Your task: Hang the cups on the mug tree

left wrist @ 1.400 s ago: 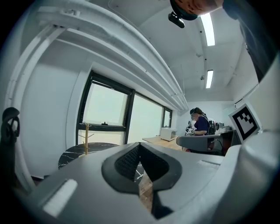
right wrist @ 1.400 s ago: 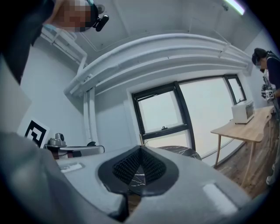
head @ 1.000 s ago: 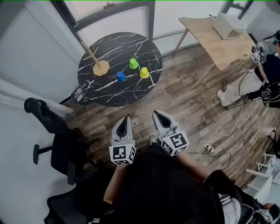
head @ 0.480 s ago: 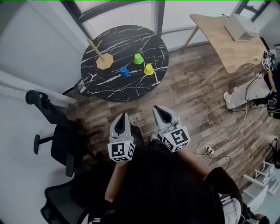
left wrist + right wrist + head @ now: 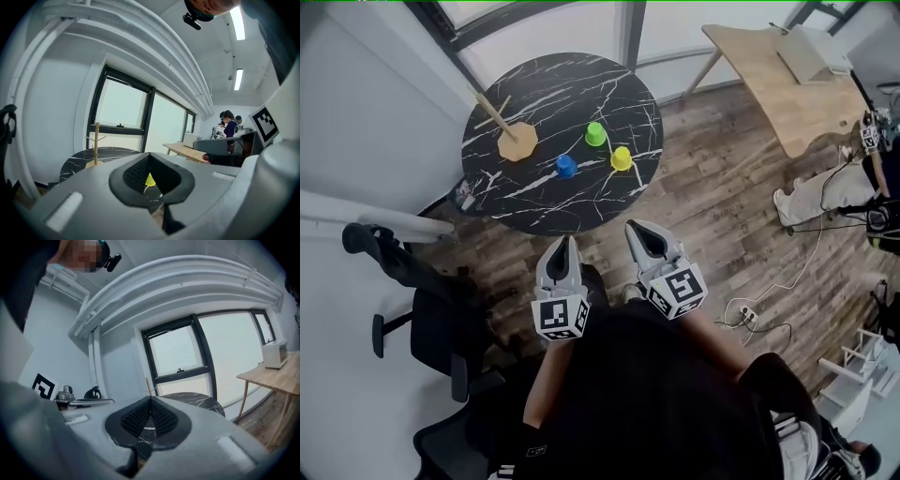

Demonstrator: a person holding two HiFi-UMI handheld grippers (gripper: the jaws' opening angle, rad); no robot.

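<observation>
Head view: round black marble table (image 5: 581,89) sits at 12 o'clock from the person, well apart from both grippers. On its top, the wooden mug tree (image 5: 515,141) stands at 9 o'clock with bare pegs. Three cups sit upside down on the marble, none touching: green cup (image 5: 595,134) at 3 o'clock of the top's centre, blue cup (image 5: 566,166) at 6, yellow cup (image 5: 622,157) at 4. Left gripper (image 5: 566,246) and right gripper (image 5: 637,232) are held side by side over the plank floor, tips toward the table. Each gripper view shows ribbed pads pressed together, jaws fully closed, nothing gripped. Black office chair (image 5: 427,314) at 8 o'clock of frame.
</observation>
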